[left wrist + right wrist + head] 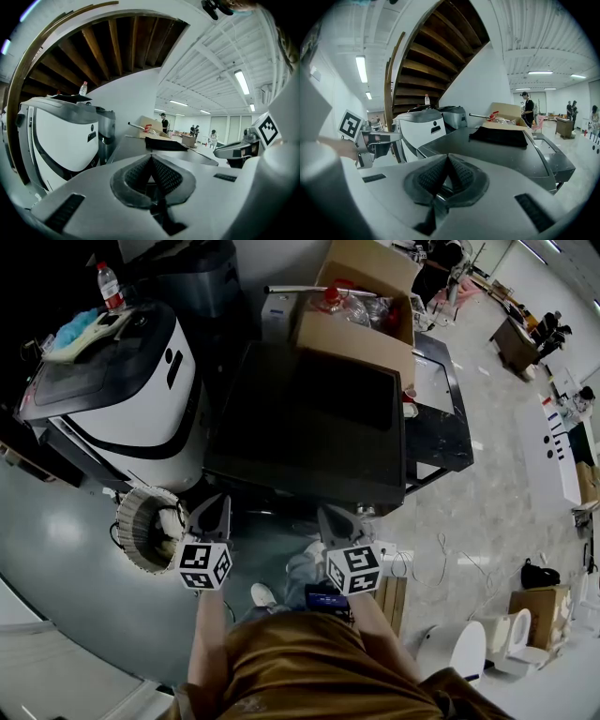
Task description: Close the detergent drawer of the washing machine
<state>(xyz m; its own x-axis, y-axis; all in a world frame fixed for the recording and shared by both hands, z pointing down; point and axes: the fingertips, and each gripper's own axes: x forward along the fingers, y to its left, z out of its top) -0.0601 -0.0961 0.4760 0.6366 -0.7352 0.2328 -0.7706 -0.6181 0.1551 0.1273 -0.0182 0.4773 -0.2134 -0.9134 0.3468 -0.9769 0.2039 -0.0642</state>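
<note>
The white washing machine (pixel 131 399) with a dark grey top stands at the left; the left gripper view also shows it (pixel 61 136), as does the right gripper view (pixel 419 129). I cannot make out its detergent drawer in any view. My left gripper (pixel 215 506) is held low in front of my body, short of the machine, jaws shut on nothing (pixel 151 159). Beside it, my right gripper (pixel 331 516) is also shut and empty (pixel 447 159). Both point toward the machines and touch nothing.
A dark flat-topped unit (pixel 309 418) stands straight ahead, with an open cardboard box (pixel 361 306) on its far end. A water bottle (pixel 110 285) and a blue cloth (pixel 80 329) lie on the washer. A coiled hose (pixel 145 526) sits on the floor by its foot.
</note>
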